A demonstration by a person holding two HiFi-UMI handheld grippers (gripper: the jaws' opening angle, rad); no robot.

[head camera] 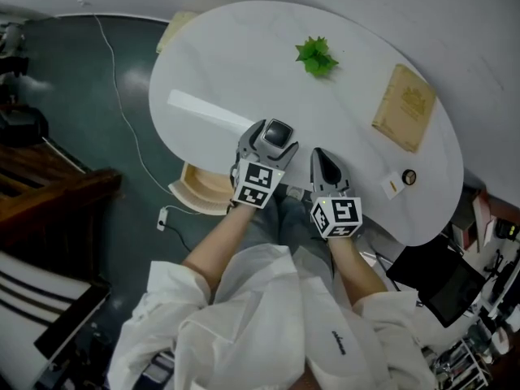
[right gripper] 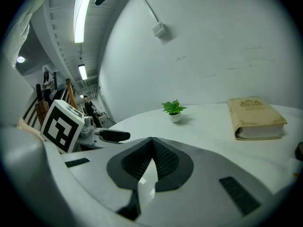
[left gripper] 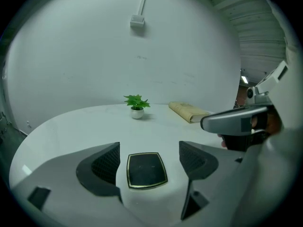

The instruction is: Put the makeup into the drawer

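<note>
Left tool [left gripper: 148, 150] stands with its jaws apart over the white round worktop [left gripper: 71, 131], and the black square makeup compact with a gold rim [left gripper: 147, 170] lies right between them, a gap on each side. Right tool [right gripper: 151, 150] is just beside it, jaws pressed together on nothing. Farther back stand a small green potted plant [left gripper: 137, 107] and a tan hardback book [left gripper: 189, 111].

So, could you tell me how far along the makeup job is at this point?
Done: what looks like the drawer stands open under the table edge. In hand: the left gripper straddles the black compact on the table, jaws apart, not yet gripping; the right gripper is shut, empty. Left: grip, carry, drop it in.
</note>
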